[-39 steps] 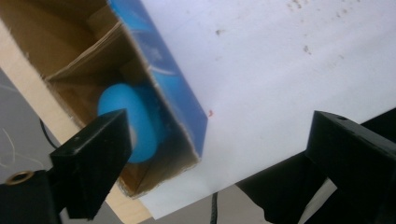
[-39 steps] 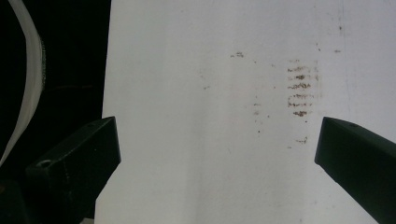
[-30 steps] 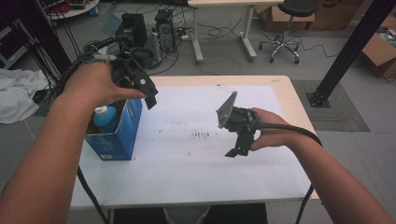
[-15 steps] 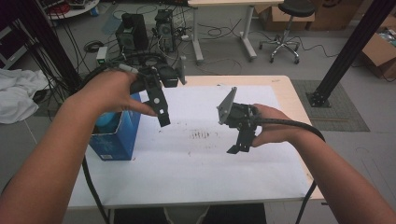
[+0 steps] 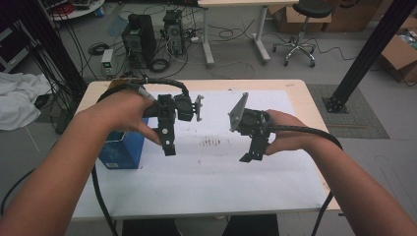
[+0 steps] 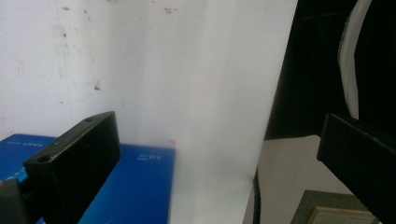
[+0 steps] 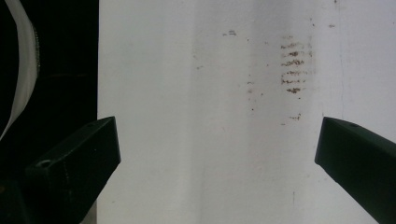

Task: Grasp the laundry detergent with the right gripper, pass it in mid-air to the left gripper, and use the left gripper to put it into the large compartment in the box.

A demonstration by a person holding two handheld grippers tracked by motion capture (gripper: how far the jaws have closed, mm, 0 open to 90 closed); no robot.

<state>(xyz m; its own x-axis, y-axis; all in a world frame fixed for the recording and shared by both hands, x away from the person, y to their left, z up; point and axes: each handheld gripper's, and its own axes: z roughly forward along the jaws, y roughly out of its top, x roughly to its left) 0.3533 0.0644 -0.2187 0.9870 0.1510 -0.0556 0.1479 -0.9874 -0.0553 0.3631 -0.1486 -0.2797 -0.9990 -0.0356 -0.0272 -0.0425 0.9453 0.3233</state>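
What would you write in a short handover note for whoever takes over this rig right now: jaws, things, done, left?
Left gripper: jaws open, empty, held above the table just right of the blue box.
Right gripper: jaws open, empty, above the white sheet near the brown marks.
Box stands on the table's left side, untouched.
Done: nothing visible.
Left: probably grasping the box.

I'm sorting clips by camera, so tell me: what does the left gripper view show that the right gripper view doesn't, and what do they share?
The left gripper view takes in the blue box beside the near jaw, with part of the table's pale edge past the sheet. The right gripper view takes in a patch of brown smudges on the sheet. Both look down on the white sheet between two black jaws set wide apart with nothing between them, and both catch a dark area off the sheet's edge.
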